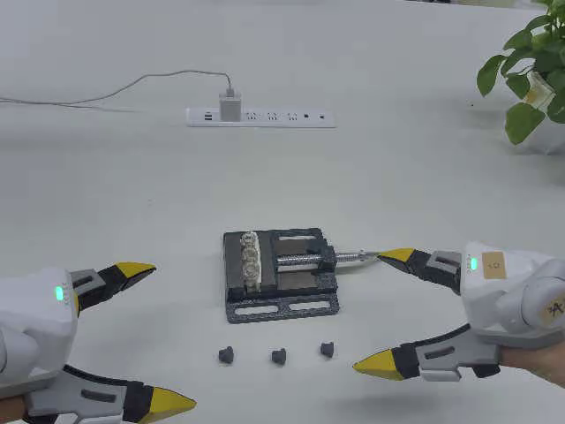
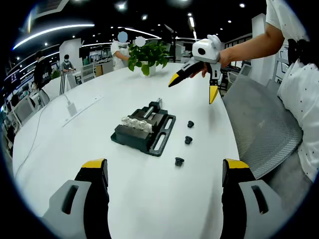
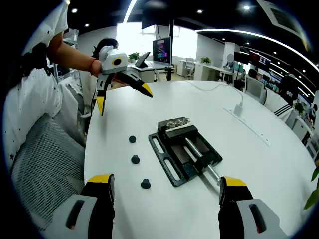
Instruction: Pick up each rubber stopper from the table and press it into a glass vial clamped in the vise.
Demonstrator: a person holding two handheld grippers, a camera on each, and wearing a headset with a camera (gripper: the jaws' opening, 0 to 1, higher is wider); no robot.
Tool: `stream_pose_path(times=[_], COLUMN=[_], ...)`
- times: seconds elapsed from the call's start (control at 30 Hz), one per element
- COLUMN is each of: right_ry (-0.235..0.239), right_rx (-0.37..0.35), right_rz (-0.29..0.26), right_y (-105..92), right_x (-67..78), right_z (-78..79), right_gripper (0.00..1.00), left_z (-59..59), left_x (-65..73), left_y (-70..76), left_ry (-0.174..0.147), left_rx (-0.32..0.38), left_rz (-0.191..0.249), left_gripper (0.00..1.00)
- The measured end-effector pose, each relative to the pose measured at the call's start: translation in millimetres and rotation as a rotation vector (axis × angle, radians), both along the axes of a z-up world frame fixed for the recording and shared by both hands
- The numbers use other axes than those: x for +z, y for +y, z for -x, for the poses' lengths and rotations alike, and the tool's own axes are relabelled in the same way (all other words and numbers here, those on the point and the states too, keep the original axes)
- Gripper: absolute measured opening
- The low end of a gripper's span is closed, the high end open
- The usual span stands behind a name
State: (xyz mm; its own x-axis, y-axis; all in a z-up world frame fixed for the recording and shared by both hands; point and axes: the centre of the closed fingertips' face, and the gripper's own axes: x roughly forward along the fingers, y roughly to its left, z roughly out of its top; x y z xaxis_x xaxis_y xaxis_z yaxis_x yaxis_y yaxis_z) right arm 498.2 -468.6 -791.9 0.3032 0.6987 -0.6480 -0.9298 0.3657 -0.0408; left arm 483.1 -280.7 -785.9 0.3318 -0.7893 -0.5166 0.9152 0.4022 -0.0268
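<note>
Head view: I see my left gripper [image 1: 166, 336] lower left and right gripper [image 1: 375, 310] lower right, fingers [image 1: 388, 362] spread wide, both empty. Three stoppers [image 1: 279, 356] lie in a row on the tabletop [image 1: 132, 194] just below the vise [image 1: 291, 306], mid-frame, with vials [image 1: 250, 261] clamped at its left.

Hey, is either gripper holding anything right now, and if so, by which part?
Nothing is held. The left gripper and the right gripper are both open, and the three stoppers lie loose on the table near the vise.
</note>
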Motion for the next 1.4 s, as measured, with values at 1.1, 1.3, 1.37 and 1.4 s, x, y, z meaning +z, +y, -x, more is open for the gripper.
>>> stream_pose_path(times=[1.1, 1.3, 1.37, 1.4], right_ry=[-0.007, -0.006, -0.005, -0.005], right_rx=[-0.025, -0.028, -0.028, -0.029], right_rz=[-0.002, -0.006, -0.008, -0.008], right_y=[-7.3, -6.3, -5.8, -5.9], right_x=[1.3, 0.4, 0.3, -0.1], right_z=[-1.6, -1.5, -0.9, -1.0], right_gripper=[0.84, 0.84, 0.84, 0.84], left_z=[1.6, -1.9, -1.4, -0.8], left_x=[-18.3, -24.3, -27.4, -29.8], left_y=[-5.4, -8.1, -10.0, -11.4], left_ry=[0.003, 0.007, 0.013, 0.018], left_rx=[-0.068, -0.084, -0.095, -0.103], left_rz=[-0.080, -0.101, -0.110, -0.115], left_gripper=[0.69, 0.58, 0.55, 0.52])
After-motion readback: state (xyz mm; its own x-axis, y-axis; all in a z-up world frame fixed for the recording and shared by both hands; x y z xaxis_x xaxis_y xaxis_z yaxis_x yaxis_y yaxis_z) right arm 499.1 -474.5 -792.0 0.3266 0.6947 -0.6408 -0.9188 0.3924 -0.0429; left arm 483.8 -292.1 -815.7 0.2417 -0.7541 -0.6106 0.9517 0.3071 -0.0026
